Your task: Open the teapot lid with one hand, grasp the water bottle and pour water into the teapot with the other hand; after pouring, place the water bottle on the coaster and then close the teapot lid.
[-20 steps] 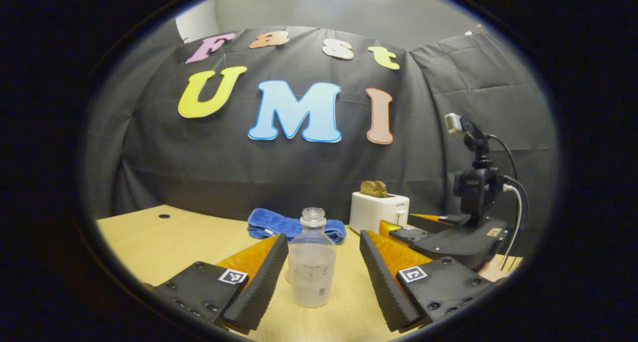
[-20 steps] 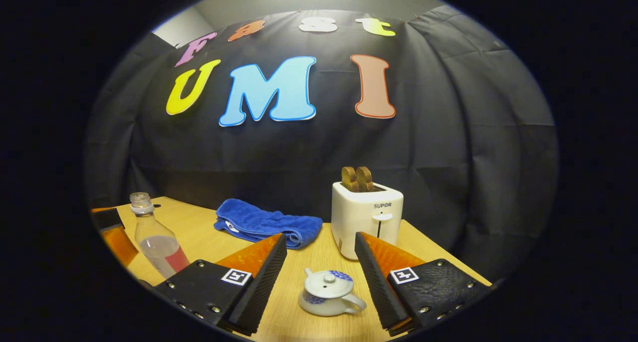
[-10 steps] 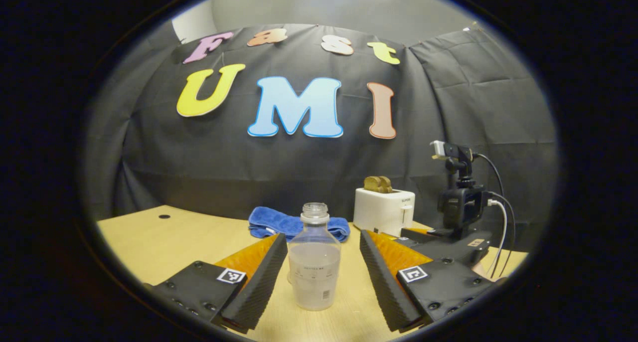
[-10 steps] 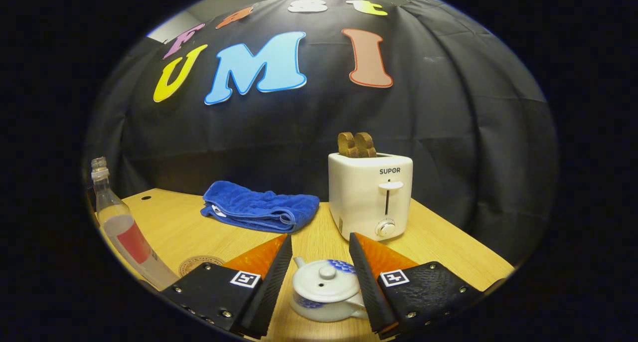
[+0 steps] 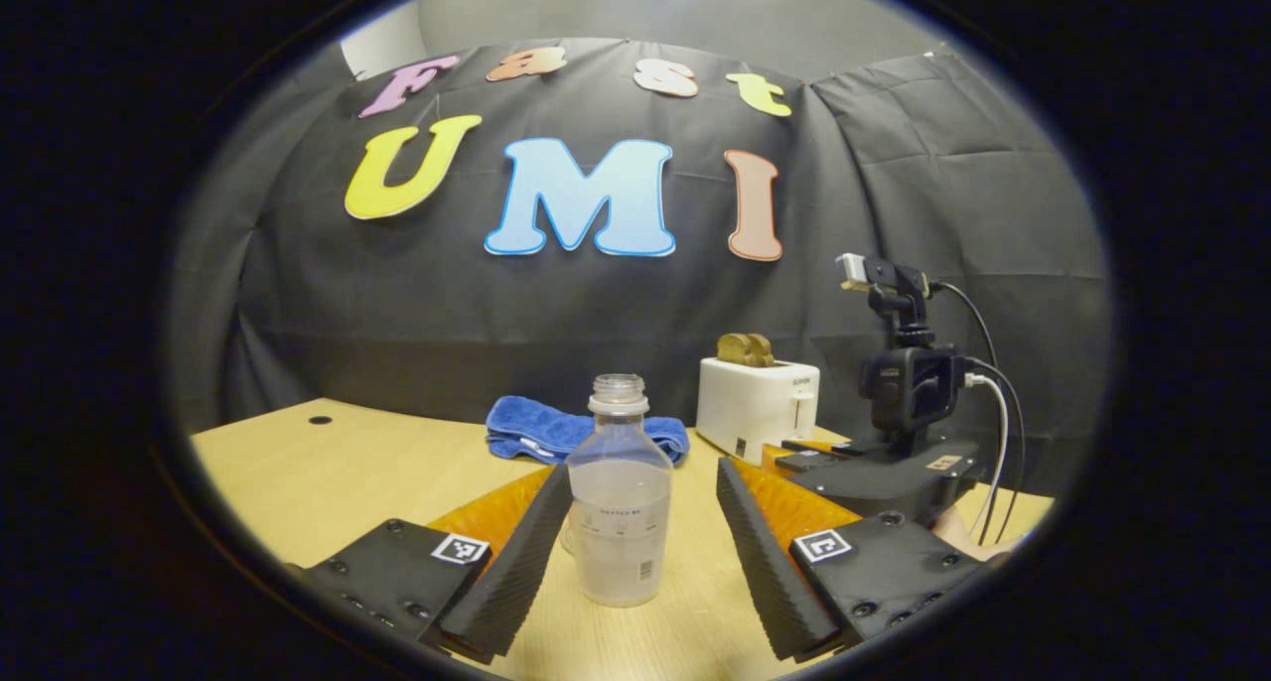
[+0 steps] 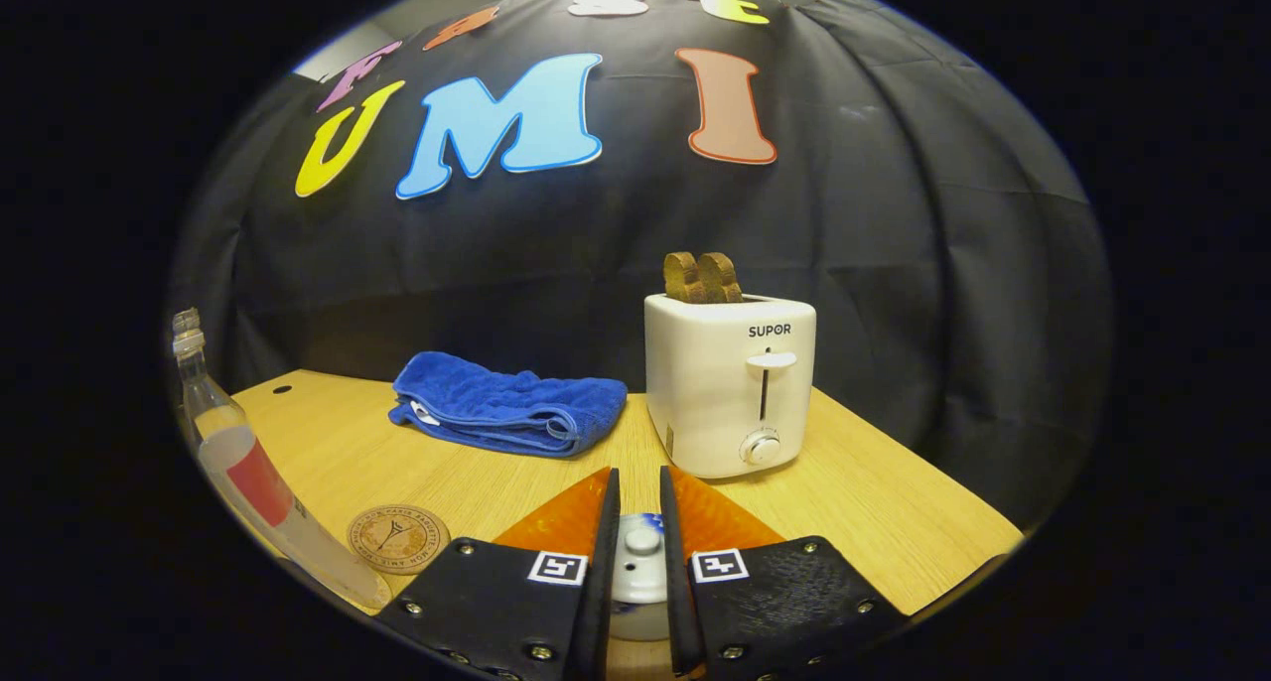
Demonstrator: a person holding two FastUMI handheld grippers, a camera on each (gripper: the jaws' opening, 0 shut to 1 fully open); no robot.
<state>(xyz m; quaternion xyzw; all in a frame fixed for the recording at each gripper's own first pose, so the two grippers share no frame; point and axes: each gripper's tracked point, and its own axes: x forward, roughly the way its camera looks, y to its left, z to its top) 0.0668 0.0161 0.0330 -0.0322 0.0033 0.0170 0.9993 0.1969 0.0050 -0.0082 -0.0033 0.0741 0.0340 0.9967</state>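
On the wooden table, the water bottle stands upright, uncapped, with cloudy liquid filling its lower part. The left gripper straddles it with its jaws spread wide; the bottle sits between the two fingers with a gap on each side, so neither finger presses on it. Behind the bottle, a folded blue towel lies near the back edge of the table, and a white toaster with two brown slices in its slots stands to the right of the towel. The right gripper appears at the right of the left gripper view, low over the table, carrying a camera mount with cables.

From the right gripper view, the right gripper has its fingers drawn close together around the knob of the teapot lid. The knob sits in the narrow gap between them; whether both fingers actually press on it cannot be determined. The white teapot body is mostly hidden below the fingers. A round coaster lies flat on the table to the left of the gripper, with the bottle just beside it at the left edge. The towel and toaster stand farther back.
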